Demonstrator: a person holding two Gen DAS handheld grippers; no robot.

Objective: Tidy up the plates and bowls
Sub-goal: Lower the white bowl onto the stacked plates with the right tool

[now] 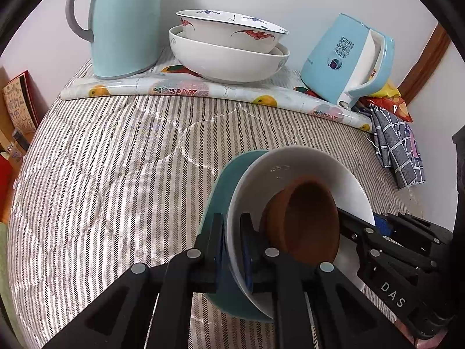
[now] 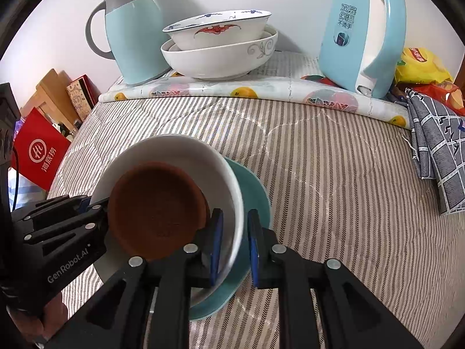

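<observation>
Crockery counts five pieces. Three form a nested stack: one small brown wooden bowl (image 2: 158, 209) inside one white ceramic bowl (image 2: 186, 151) on one teal ceramic plate (image 2: 255, 192), over the striped quilted bed cover (image 1: 116, 160). The left gripper (image 1: 232, 247) pinches the stack's rim at 6 o'clock in its view, nearly closed on white bowl and teal plate. The right gripper (image 2: 235, 244) straddles the opposite rim, jaws narrowly apart; whether they press I cannot tell. At 12 o'clock, one bat-patterned bowl (image 1: 232, 32) sits in one large white bowl (image 1: 226, 61), between two pale-blue kettles (image 1: 125, 26).
</observation>
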